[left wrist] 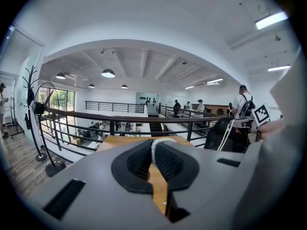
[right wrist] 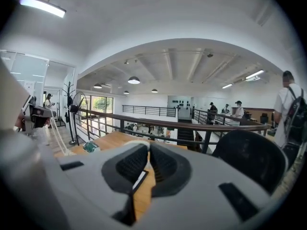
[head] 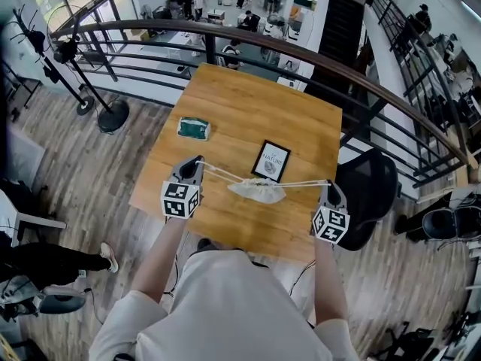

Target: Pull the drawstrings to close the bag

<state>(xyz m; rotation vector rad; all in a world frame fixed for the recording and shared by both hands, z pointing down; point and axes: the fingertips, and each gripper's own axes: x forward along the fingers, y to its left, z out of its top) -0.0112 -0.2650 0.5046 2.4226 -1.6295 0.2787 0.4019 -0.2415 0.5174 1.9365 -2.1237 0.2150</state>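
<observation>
The wooden table (head: pixel 248 111) fills the middle of what I see from above, with a railing beyond its far edge and a black office chair (head: pixel 372 183) at its right corner. My left gripper (head: pixel 197 161) is over the near left part of the table and my right gripper (head: pixel 328 186) is at the near right edge, the two well apart. Between them is the pale, crumpled bag (head: pixel 257 191), near the front of the table; I cannot tell whether it rests on the wood or hangs just above it. Just behind the bag lies a black-framed card (head: pixel 271 161), and farther back to the left a green packet (head: pixel 194 128). My left jaws are closed tight on the left drawstring (head: pixel 222 173), whose white cord shows pinched between the ribbed pads (left wrist: pixel 168 159). My right jaws are likewise closed on the right drawstring (head: pixel 304 183), a pale cord lying at the tips of the pads (right wrist: pixel 160 163). Both cords run taut from the mouth of the bag out to my jaws.
</observation>
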